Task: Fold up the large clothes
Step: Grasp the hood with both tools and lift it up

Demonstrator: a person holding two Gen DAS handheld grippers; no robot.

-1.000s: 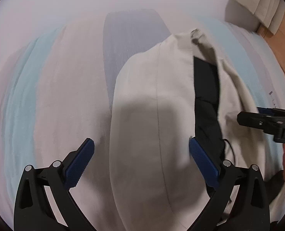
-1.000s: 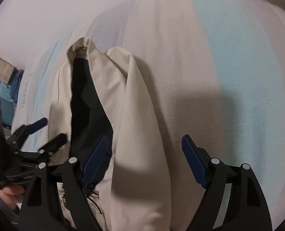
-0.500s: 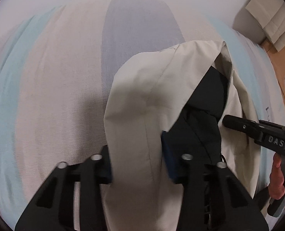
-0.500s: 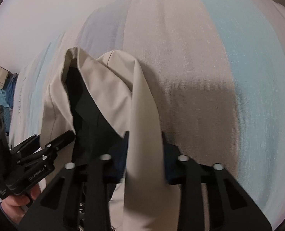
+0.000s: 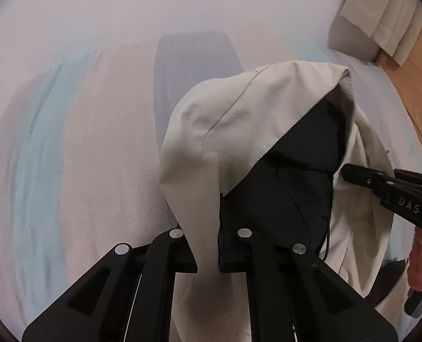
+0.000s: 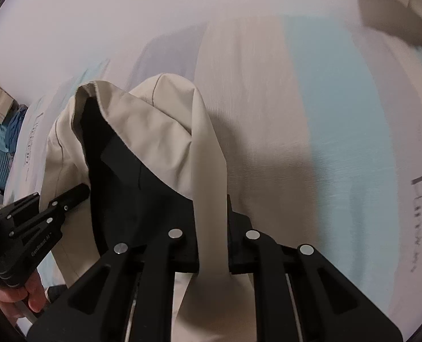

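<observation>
Left gripper (image 5: pixel 208 252): fingers clenched on a bunched fold of the beige jacket (image 5: pixel 239 131); the cloth is pinched between both pads and runs down past them toward the camera. Right gripper (image 6: pixel 213 249): same state, fingers clamped on a narrow band of the same jacket (image 6: pixel 159 122), fabric squeezed tight between them.

Jacket position: beyond both finger pairs it is seen draped as a hooded peak, beige shell outward, black lining (image 5: pixel 296 171) exposed in the opening. In the left wrist view the lining sits just right of the fingers; in the right wrist view the lining (image 6: pixel 120 171) sits just left of the fingers. A thin dark cord is seen hanging from the lining near the left fingers (type cannot be told).

Far end of the jacket is resting on the bed sheet (image 5: pixel 97 156), striped in pale blue, cream and grey. The sheet is blurred in both views.

Each gripper is visible from the other camera: right gripper (image 5: pixel 381 182) at the right edge of the left view, held by a hand (image 5: pixel 419 259); left gripper (image 6: pixel 57 202) at lower left of the right view, held by a hand (image 6: pixel 26 293). Both tips are seen against the jacket's edge.

Wooden floor (image 5: pixel 421 65) is seen beyond the bed, upper right of the left view.
</observation>
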